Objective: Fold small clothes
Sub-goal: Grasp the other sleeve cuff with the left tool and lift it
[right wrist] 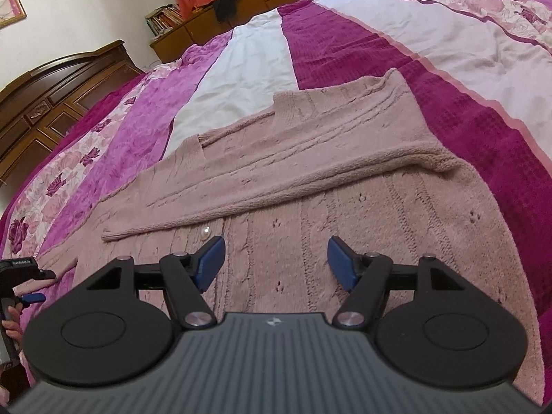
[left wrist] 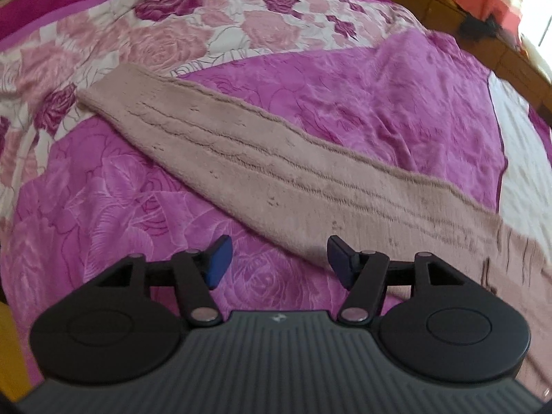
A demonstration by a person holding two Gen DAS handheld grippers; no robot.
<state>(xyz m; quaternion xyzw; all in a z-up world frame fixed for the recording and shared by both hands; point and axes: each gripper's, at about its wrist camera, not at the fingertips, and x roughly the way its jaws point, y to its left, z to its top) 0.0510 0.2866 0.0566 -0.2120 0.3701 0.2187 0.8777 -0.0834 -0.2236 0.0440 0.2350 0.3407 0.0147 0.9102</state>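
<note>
While both sets of jaws stand open and empty, the left gripper (left wrist: 277,260) hovers beside the pink knitted cardigan's (right wrist: 345,186) sleeve (left wrist: 241,151), which crosses the frame diagonally over the floral bedspread (left wrist: 379,86); the right gripper (right wrist: 274,264) hangs above the cardigan's body near a pearl button (right wrist: 206,232).

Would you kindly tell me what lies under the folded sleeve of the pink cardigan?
The sleeve lies across the cardigan's knit front; a pearl button peeks out beside its edge. Anything beneath the sleeve itself is hidden.
</note>
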